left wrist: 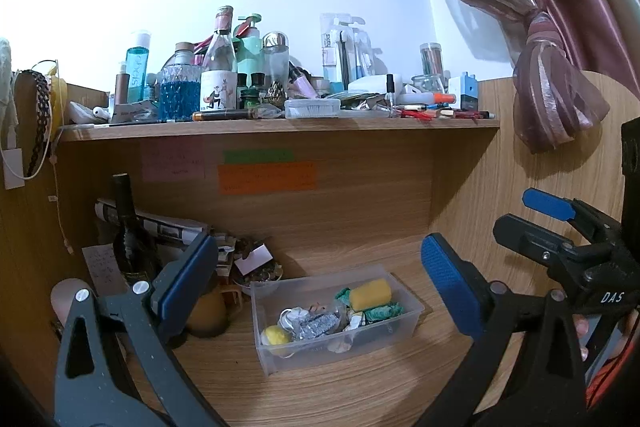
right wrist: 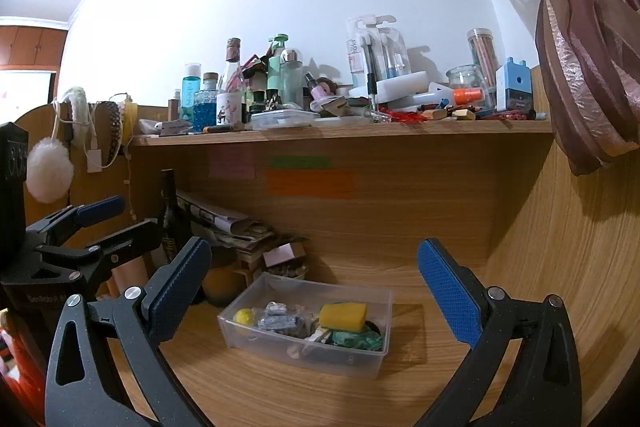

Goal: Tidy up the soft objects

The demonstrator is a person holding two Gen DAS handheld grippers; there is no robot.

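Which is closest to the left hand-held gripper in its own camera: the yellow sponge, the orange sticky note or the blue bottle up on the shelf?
From the left hand-held gripper:
1. Yellow sponge, in the clear box on the desk.
2. Orange sticky note, on the back panel under the shelf.
3. Blue bottle, on the shelf, left side.

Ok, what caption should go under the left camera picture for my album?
Open left tongs hover over a clear box holding a yellow sponge on the wooden desk, below a cluttered shelf.
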